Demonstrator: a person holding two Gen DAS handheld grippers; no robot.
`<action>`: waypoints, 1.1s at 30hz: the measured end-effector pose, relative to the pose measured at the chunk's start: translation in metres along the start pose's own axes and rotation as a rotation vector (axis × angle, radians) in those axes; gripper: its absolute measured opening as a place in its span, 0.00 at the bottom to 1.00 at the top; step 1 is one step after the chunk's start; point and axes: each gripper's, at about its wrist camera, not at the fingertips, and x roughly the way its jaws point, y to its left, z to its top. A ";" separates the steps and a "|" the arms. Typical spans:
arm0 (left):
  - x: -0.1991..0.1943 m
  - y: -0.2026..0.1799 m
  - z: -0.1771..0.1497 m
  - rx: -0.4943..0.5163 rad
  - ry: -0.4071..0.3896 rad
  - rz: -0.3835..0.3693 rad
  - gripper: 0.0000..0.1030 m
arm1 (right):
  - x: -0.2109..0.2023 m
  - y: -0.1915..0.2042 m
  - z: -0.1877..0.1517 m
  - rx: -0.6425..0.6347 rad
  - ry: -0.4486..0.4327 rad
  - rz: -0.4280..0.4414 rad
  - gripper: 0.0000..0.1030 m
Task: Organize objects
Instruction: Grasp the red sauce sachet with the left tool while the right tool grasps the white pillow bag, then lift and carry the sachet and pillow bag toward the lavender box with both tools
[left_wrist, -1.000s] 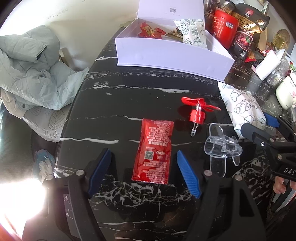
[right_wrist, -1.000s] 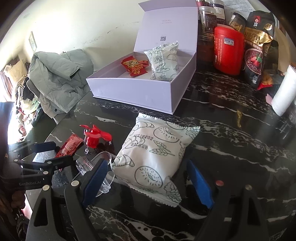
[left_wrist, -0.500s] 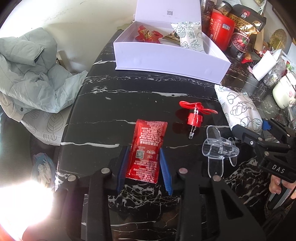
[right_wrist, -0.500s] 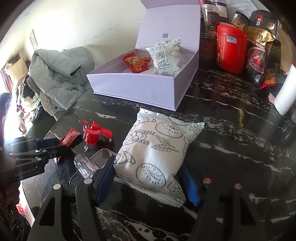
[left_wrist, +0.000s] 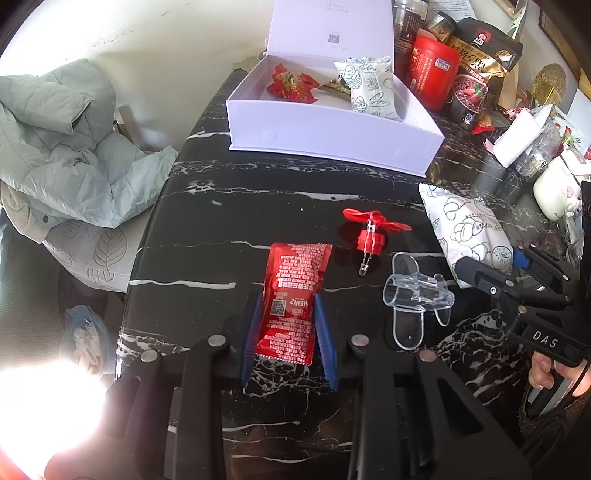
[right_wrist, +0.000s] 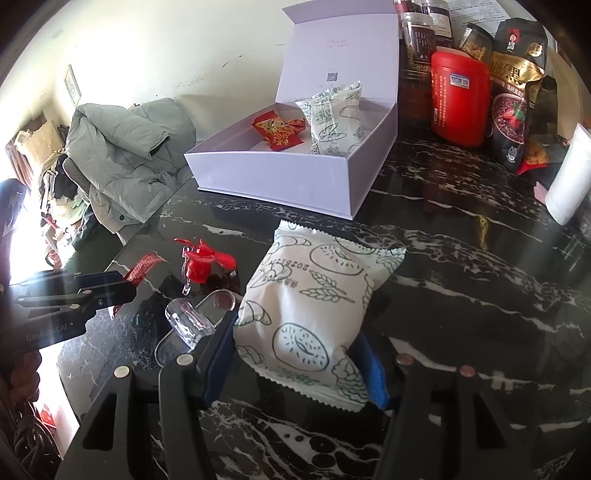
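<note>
My left gripper (left_wrist: 289, 332) is shut on a red Heinz ketchup packet (left_wrist: 295, 299), its blue pads against both long edges, just above the black marble table (left_wrist: 229, 206). My right gripper (right_wrist: 295, 354) is shut on a white bread packet with line drawings (right_wrist: 310, 299), which also shows in the left wrist view (left_wrist: 469, 229). An open white box (left_wrist: 332, 129) at the back holds a red wrapper (left_wrist: 291, 83) and another white bread packet (left_wrist: 369, 88). A small red fan toy (left_wrist: 373, 229) and a clear plastic holder (left_wrist: 413, 299) lie between the grippers.
A red canister (left_wrist: 436, 70), dark snack bags (left_wrist: 480, 66), jars and a white paper roll (right_wrist: 569, 177) crowd the back right. A grey-green jacket (left_wrist: 66, 147) lies on a chair left of the table. The table's left edge is near my left gripper.
Both grippers went from wide open to shut: the left on the ketchup packet, the right on the bread packet. Both packets have risen slightly and the views have pulled back.
</note>
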 end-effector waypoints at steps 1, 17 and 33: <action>-0.002 -0.001 0.000 0.001 -0.003 0.000 0.27 | -0.002 0.000 0.000 0.000 -0.004 0.001 0.59; -0.030 -0.020 -0.001 0.049 -0.064 -0.019 0.27 | -0.038 0.000 -0.009 0.008 -0.062 -0.018 0.59; -0.056 -0.054 -0.008 0.129 -0.127 -0.077 0.27 | -0.084 0.010 -0.037 -0.015 -0.109 -0.020 0.59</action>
